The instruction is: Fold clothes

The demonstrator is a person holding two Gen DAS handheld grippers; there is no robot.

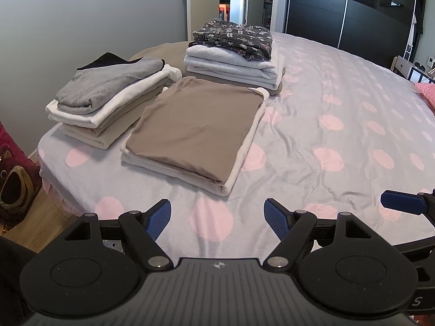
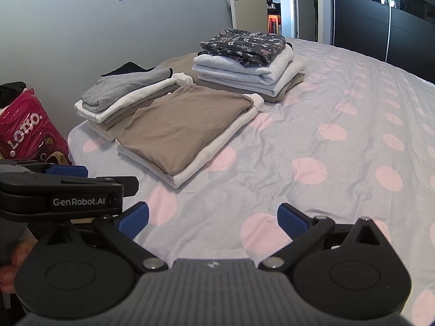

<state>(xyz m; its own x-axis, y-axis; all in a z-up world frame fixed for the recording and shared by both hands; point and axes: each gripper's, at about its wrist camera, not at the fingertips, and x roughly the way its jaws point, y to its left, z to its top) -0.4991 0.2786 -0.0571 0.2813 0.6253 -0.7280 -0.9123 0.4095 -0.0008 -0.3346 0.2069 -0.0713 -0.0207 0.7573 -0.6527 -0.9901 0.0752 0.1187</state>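
Three piles of folded clothes lie on the bed. Nearest is a folded brown garment [image 1: 195,130] [image 2: 179,125] on white ones. Left of it a grey knit top [image 1: 108,84] [image 2: 122,88] caps a white and beige pile. Behind, a dark floral garment [image 1: 233,39] [image 2: 244,43] tops pale grey pieces. My left gripper [image 1: 217,217] hovers open over the sheet, short of the brown pile, nothing between its blue pads. My right gripper [image 2: 212,217] is open too, empty, beside the left one, whose body [image 2: 62,190] shows at the left edge.
The bed sheet [image 1: 326,135] [image 2: 312,125] is grey with pink dots, wide and bare to the right. A red printed bag [image 2: 27,130] [image 1: 13,174] stands on the wooden floor off the bed's left corner. A grey wall, a door and dark wardrobe doors [image 1: 353,13] lie beyond.
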